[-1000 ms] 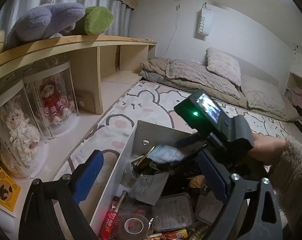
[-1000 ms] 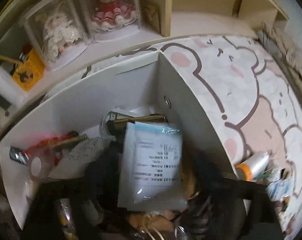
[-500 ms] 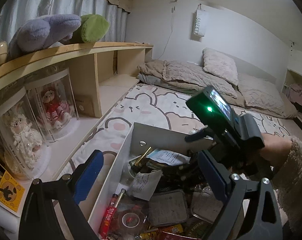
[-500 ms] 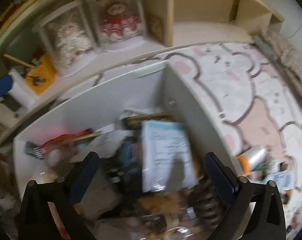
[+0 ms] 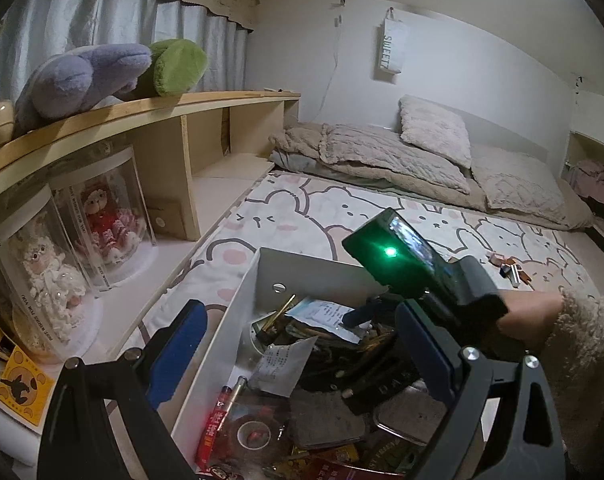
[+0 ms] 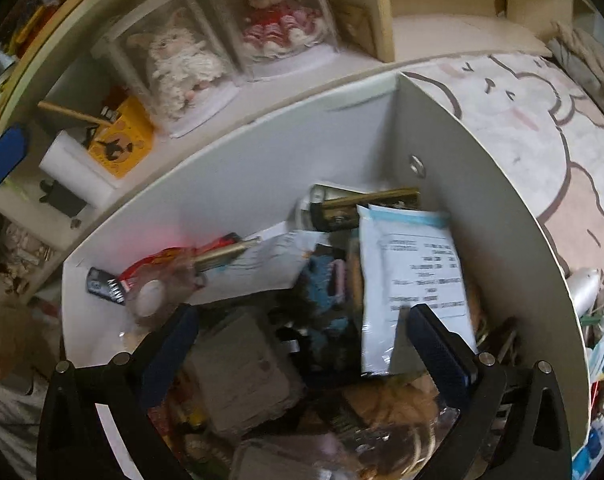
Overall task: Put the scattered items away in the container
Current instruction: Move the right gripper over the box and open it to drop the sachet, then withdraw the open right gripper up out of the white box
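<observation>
A white open box (image 5: 238,312) (image 6: 230,176) sits on the bed, filled with clutter: receipts, a red tube, a tape roll (image 5: 254,436), grey pads. A white and blue packet with printed text (image 6: 413,280) (image 5: 321,314) lies on top of the pile, at the far end. My right gripper (image 6: 302,344) is open and empty just above the box contents; it also shows in the left wrist view (image 5: 413,276), held by a hand in a fleece sleeve. My left gripper (image 5: 302,352) is open and empty over the box's near end.
A wooden shelf unit (image 5: 174,136) with boxed dolls (image 5: 106,224) runs along the box's left. Loose small items (image 5: 509,268) lie on the patterned bedsheet to the right; a white tube (image 6: 585,284) and packets lie beside the box. Pillows and a blanket (image 5: 381,156) are at the far end.
The right gripper opened and let go of the white and blue packet, which now lies on the pile. The gripper then drew back and up. The left gripper barely moved.
</observation>
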`<act>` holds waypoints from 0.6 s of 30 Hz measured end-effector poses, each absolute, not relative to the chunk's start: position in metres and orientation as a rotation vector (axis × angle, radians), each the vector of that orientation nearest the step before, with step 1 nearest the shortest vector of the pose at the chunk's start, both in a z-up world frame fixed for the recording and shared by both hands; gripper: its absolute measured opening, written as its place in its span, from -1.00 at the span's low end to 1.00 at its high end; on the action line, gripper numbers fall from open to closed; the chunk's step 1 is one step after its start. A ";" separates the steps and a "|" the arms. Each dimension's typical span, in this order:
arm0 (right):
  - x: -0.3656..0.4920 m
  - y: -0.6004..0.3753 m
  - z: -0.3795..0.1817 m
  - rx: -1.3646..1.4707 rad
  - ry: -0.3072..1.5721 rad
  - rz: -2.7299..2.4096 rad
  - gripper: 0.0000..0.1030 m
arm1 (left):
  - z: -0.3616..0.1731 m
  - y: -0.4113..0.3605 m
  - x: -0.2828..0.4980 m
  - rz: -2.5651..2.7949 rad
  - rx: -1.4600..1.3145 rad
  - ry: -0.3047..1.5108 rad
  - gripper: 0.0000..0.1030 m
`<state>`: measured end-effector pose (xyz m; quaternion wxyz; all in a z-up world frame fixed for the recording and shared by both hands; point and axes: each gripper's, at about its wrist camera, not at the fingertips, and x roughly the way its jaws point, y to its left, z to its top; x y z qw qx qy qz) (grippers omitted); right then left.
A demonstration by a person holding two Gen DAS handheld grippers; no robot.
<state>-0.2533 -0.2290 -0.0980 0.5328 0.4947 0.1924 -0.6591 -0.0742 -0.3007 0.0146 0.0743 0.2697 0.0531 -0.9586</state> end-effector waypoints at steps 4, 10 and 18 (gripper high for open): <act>-0.265 -0.218 -0.102 1.212 0.436 -1.631 1.00 | 0.011 -0.301 -0.077 -2.875 0.829 0.174 0.86; -0.262 -0.211 -0.094 1.181 0.440 -1.667 1.00 | 0.008 -0.302 -0.077 -2.866 0.837 0.188 0.86; -0.249 -0.193 -0.075 1.137 0.371 -1.771 1.00 | 0.014 -0.293 -0.069 -2.871 0.833 0.169 0.86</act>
